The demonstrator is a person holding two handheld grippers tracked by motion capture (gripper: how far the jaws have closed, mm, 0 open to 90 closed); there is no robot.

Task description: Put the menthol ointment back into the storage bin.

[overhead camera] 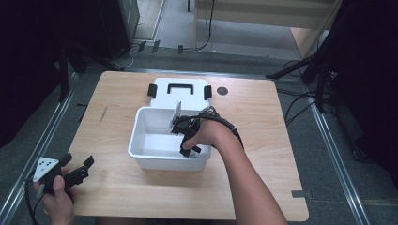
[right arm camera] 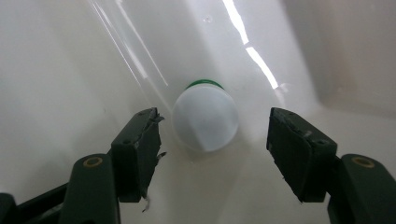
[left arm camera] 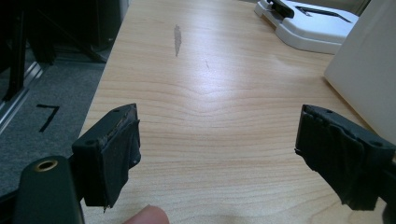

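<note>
A white plastic bin (overhead camera: pixel 141 140) stands in the middle of the wooden table. My right gripper (overhead camera: pixel 185 140) reaches down into it. In the right gripper view the black jaws of that gripper (right arm camera: pixel 215 149) stand apart on either side of a small white round container with a green ring (right arm camera: pixel 205 116), which rests on the bin's floor (right arm camera: pixel 70 70). The pads do not touch it. My left gripper (overhead camera: pixel 77 166) is held near the table's front left corner. It (left arm camera: pixel 219 154) is open over bare wood with nothing between its jaws.
The bin's white lid (overhead camera: pixel 180 91) with black latches and handle lies flat behind the bin. A thin grey divider panel (overhead camera: pixel 176 115) stands upright inside the bin. The bin's side (left arm camera: pixel 369 70) and the lid (left arm camera: pixel 313 28) lie to the right ahead of the left gripper.
</note>
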